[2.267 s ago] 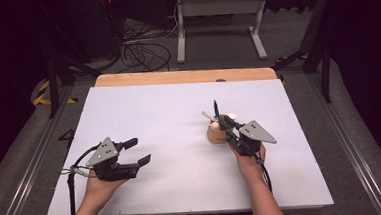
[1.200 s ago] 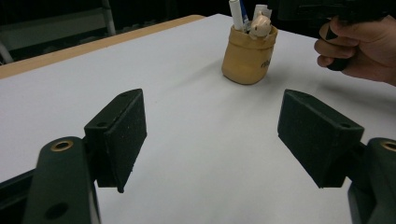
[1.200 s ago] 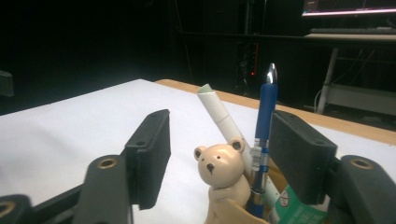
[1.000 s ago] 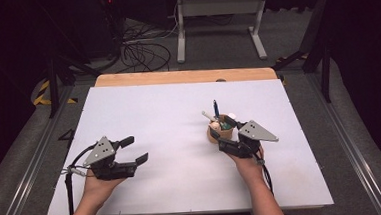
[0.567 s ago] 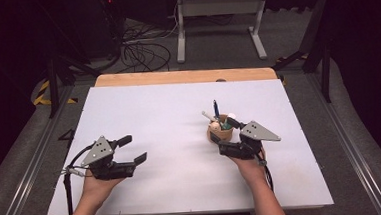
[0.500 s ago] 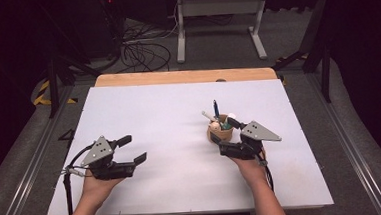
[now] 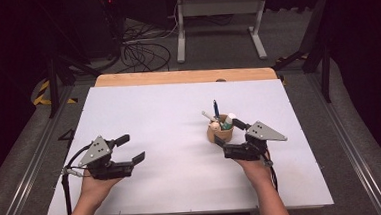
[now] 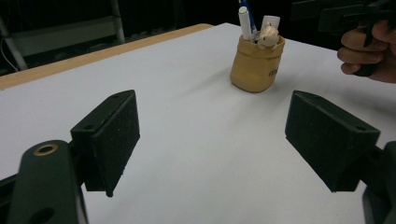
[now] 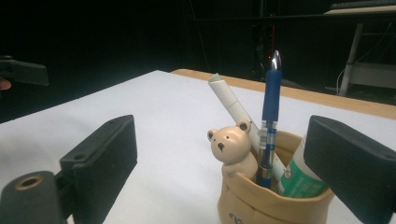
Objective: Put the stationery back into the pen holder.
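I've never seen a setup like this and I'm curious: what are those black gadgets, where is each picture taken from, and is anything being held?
A person sits at a white table, with a hand-held two-jaw gripper in each hand. One picture looks down from above; the other two come from small cameras riding on each gripper, looking out between its black jaws. On the table stands a tan pen holder with a bear figure, a blue pen, a white pen and a green-labelled tube. The left gripper is open over bare table. The right gripper has just been opening around the holder; nothing is held.
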Demonstrator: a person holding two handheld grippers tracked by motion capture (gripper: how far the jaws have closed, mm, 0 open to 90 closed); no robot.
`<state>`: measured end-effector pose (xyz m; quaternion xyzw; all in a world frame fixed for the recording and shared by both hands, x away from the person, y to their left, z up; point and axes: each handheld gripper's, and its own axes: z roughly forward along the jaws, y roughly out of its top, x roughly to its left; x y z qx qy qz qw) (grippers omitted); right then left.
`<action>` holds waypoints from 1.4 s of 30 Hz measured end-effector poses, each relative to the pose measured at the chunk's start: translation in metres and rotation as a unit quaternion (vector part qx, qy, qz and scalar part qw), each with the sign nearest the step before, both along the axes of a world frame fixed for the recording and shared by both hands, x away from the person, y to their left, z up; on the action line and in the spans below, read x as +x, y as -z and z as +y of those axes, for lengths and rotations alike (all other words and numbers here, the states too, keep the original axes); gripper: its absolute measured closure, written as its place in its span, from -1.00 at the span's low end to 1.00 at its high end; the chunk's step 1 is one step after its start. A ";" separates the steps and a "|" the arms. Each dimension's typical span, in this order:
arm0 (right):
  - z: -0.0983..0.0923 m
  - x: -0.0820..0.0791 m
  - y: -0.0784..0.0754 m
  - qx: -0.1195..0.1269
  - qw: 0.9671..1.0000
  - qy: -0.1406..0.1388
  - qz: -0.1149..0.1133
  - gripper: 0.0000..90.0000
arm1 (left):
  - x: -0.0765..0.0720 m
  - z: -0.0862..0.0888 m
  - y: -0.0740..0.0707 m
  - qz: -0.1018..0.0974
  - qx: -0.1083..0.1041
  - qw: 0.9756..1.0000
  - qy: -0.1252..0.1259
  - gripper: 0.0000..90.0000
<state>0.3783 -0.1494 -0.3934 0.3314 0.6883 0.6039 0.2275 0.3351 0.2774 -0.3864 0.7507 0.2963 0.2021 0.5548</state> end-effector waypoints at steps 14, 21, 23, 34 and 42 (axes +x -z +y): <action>-0.015 -0.004 0.001 -0.001 1.000 0.002 0.011 -0.86 | 0.000 0.001 -0.001 -0.004 -0.001 1.000 -0.002 -0.61; -0.021 -0.006 0.002 -0.003 1.000 0.000 0.021 -0.91 | -0.001 0.004 -0.002 -0.003 -0.002 1.000 -0.005 -0.61; -0.023 -0.006 0.002 -0.003 1.000 0.000 0.024 -0.92 | -0.001 0.004 -0.002 -0.005 -0.004 1.000 -0.006 -0.62; -0.035 -0.011 0.002 0.000 1.000 0.009 0.029 -0.98 | -0.002 0.004 -0.002 -0.005 -0.007 1.000 -0.006 -0.64; -0.045 -0.012 0.004 0.006 0.999 0.016 0.036 -1.00 | -0.001 0.004 -0.003 -0.004 -0.009 1.000 -0.004 -0.65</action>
